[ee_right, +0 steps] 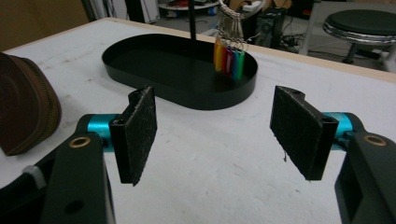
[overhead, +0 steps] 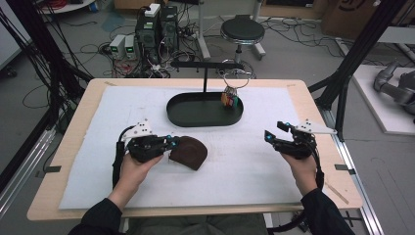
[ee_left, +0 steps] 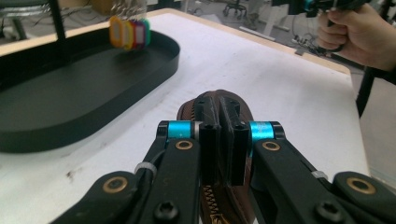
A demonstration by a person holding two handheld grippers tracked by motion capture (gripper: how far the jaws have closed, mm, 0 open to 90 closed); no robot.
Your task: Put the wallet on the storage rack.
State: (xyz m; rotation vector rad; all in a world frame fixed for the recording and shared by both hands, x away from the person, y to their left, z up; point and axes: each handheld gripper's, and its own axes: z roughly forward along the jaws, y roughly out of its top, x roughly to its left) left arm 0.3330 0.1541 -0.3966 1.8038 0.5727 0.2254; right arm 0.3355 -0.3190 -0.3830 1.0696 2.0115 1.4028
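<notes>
Two grippers are held over the worktop [overhead: 274,181], the left gripper [overhead: 172,143] and the right gripper [overhead: 274,132], each with two fingers. One black oval tray [overhead: 181,117] sits on the white mat [overhead: 244,166]. One brown zipped pouch [overhead: 191,154] lies near the tray, on the person's side. One bunch of coloured key tags [overhead: 231,99] hangs over the tray's right end from one ring [overhead: 236,78]; the right gripper view shows about four tags. One round stool [overhead: 242,30] stands beyond the tray.

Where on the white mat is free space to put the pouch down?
Bare mat lies between the brown pouch and the right gripper, and along the near edge. The middle back is crowded by the black tray and hanging key tags.
</notes>
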